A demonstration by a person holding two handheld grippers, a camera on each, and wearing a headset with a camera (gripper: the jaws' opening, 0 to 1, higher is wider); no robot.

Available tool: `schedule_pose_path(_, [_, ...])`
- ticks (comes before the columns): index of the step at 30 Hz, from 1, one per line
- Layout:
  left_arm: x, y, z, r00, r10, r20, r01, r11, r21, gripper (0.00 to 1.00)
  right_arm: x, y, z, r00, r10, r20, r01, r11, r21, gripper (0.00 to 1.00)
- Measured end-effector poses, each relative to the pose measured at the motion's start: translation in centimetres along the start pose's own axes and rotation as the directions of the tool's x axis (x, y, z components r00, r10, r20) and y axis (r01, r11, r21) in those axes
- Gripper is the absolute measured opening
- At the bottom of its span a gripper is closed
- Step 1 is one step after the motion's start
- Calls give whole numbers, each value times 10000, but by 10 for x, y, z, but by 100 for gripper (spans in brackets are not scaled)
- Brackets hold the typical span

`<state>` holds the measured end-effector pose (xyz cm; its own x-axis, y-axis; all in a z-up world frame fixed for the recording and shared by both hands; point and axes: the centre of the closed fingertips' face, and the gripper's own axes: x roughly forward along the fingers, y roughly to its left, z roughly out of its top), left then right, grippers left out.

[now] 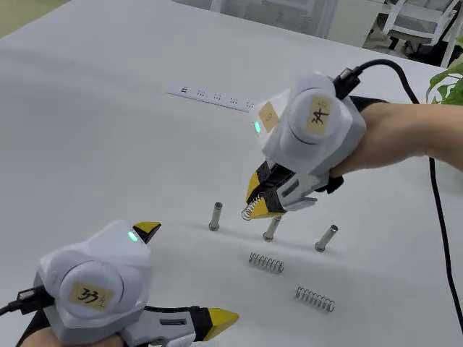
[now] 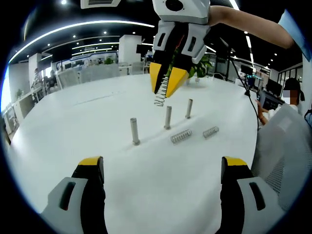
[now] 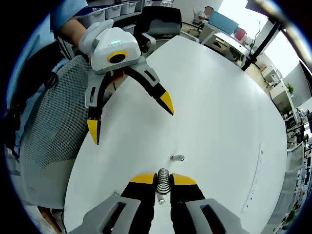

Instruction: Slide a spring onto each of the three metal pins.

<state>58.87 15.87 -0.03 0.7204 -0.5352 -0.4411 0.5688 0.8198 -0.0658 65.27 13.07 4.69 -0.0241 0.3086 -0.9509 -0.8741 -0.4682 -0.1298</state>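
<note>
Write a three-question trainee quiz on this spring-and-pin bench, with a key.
1. True or false: the right tool is shut on a spring.
2. How many loose springs lie on the table? A) one B) two C) three
3. Fill in: of the three upright metal pins, ____ already carry a spring, and the left tool has its jaws ____.

Key: 1 true; 2 B; 3 none, open.
</note>
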Motion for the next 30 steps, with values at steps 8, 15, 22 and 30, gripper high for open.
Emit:
schedule_pose_path(8, [-1, 4, -4, 9999, 25, -98, -27, 9998, -173, 99, 10, -16, 4, 9984, 238, -521, -262, 9986, -465, 7])
schedule_pose_path(15, [2, 4, -8, 9995, -36, -310, 36, 10000, -28, 99, 18, -23, 7, 9957, 443, -820, -498, 9965, -669, 7])
schedule_pose_path(22, [6, 2, -5, 9995, -132, -303, 130, 9999, -76, 99, 24, -25, 7, 9915, 730, -1081, -806, 9945, -675, 7])
schedule_pose_path(30, [8, 2, -7, 9992, -160, -366, 158, 9999, -71, 99, 31, -27, 6, 9878, 860, -1296, -969, 9921, -799, 7])
